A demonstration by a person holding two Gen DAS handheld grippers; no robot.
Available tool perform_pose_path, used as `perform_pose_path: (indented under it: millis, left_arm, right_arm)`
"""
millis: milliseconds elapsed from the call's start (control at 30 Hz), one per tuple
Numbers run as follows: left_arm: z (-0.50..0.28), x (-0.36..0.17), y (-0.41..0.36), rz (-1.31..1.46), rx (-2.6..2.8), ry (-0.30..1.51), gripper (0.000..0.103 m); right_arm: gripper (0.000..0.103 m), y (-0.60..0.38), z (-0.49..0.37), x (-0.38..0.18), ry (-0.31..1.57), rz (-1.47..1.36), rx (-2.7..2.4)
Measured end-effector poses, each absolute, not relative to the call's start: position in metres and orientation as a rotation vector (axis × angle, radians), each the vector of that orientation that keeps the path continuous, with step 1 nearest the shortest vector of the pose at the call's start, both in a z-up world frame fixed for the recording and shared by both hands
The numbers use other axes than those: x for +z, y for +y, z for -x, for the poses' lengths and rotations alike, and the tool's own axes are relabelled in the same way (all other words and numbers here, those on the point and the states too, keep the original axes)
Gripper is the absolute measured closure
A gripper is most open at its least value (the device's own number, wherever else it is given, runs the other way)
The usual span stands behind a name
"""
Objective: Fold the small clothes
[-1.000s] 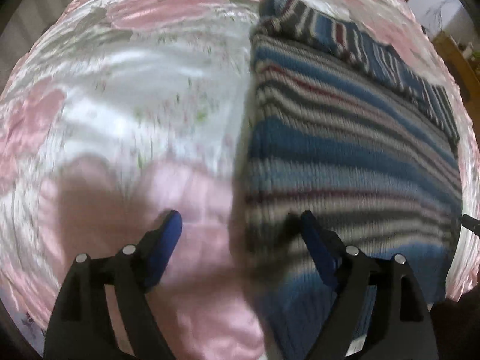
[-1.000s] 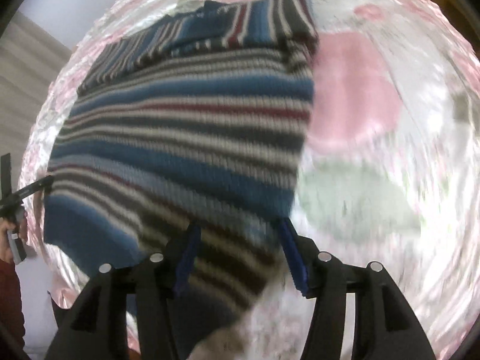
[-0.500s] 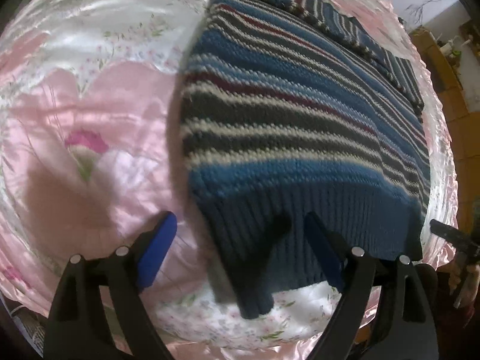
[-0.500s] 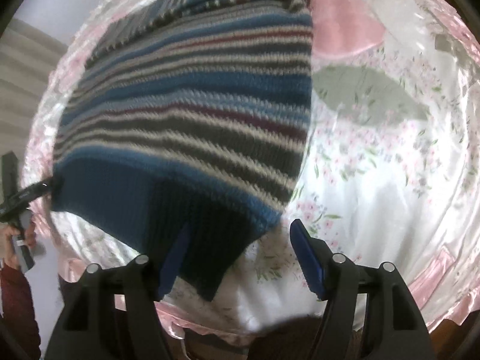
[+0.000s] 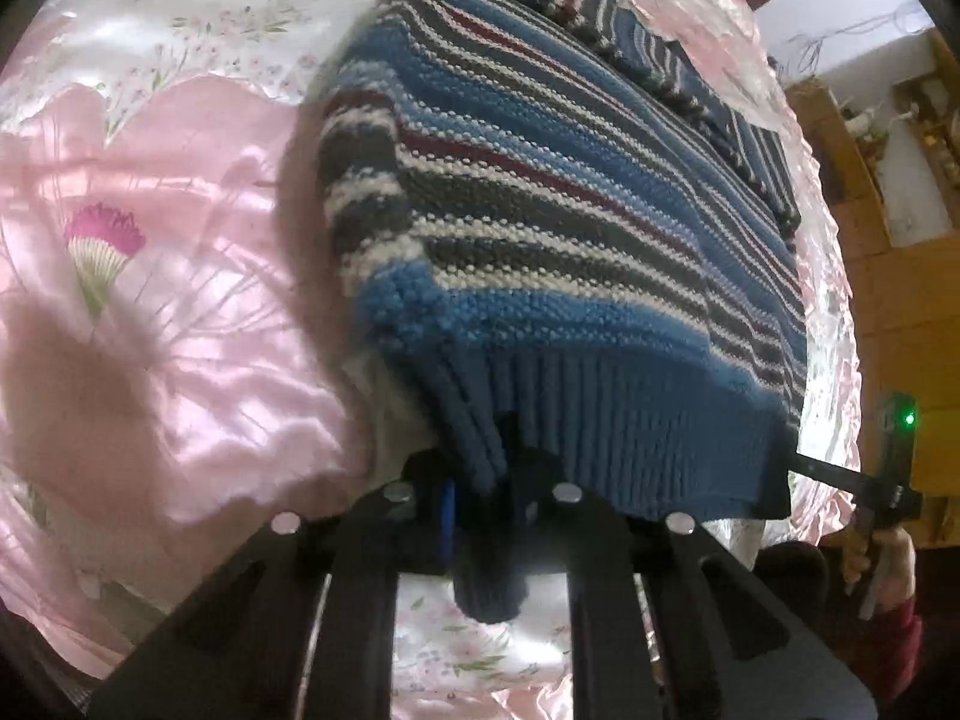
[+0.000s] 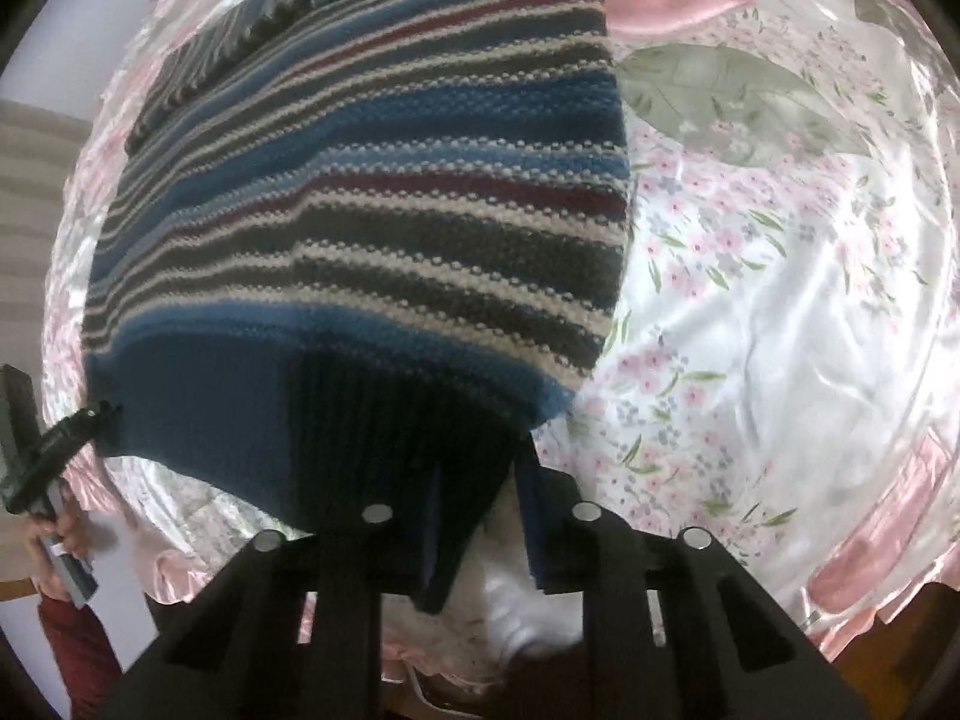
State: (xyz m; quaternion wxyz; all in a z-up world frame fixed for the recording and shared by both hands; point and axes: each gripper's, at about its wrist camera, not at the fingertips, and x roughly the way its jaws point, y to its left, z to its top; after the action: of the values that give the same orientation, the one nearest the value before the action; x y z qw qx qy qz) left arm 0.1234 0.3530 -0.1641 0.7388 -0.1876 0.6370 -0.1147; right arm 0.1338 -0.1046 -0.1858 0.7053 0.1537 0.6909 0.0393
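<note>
A knitted sweater (image 5: 570, 210) with blue, grey, white and maroon stripes lies on a shiny pink floral bedspread (image 5: 180, 240). Its ribbed blue hem faces me. My left gripper (image 5: 483, 480) is shut on the hem's left corner, and the knit bunches up between the pads. My right gripper (image 6: 480, 480) has closed in on the right corner of the sweater (image 6: 390, 210), with a sliver of white cloth showing beside one pad. Each view shows the other gripper at the far hem corner: the right gripper (image 5: 834, 471) and the left gripper (image 6: 66, 438).
The bedspread (image 6: 750, 300) spreads wide to both sides of the sweater, and its frilled edge runs just below the hem. A hand (image 5: 882, 558) in a red sleeve holds the other tool. Wooden furniture (image 5: 888, 276) stands beyond the bed at the right.
Both grippers drew back from over the sweater body to its hem, then went from wide open to closed on the two hem corners. The hem now bunches and lifts slightly.
</note>
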Motion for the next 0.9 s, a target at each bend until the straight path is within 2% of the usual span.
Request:
perform_pose_path:
  millis: [233, 300, 433, 633, 900]
  left_arm:
    - [-0.123, -0.168, 0.352, 0.427, -0.273, 1.426, 0.086]
    - [-0.123, -0.17, 0.354, 0.435, -0.274, 1.429, 0.086]
    - [-0.123, -0.17, 0.353, 0.423, -0.275, 1.428, 0.086]
    - [-0.125, -0.168, 0.343, 0.372, -0.249, 1.436, 0.085]
    - [-0.125, -0.161, 0.324, 0.277, -0.157, 1.423, 0.085]
  right_arm:
    - [0.062, -0.094, -0.123, -0.192, 1.547, -0.378, 0.068]
    - [0.062, -0.087, -0.121, -0.198, 1.554, -0.353, 0.084]
    - [0.067, -0.08, -0.12, -0.197, 1.53, -0.301, 0.087]
    - [0.07, -0.053, -0.105, -0.175, 1.372, -0.018, 0.101]
    - [0.086, -0.079, -0.083, -0.176, 1.339, -0.165, 0.138]
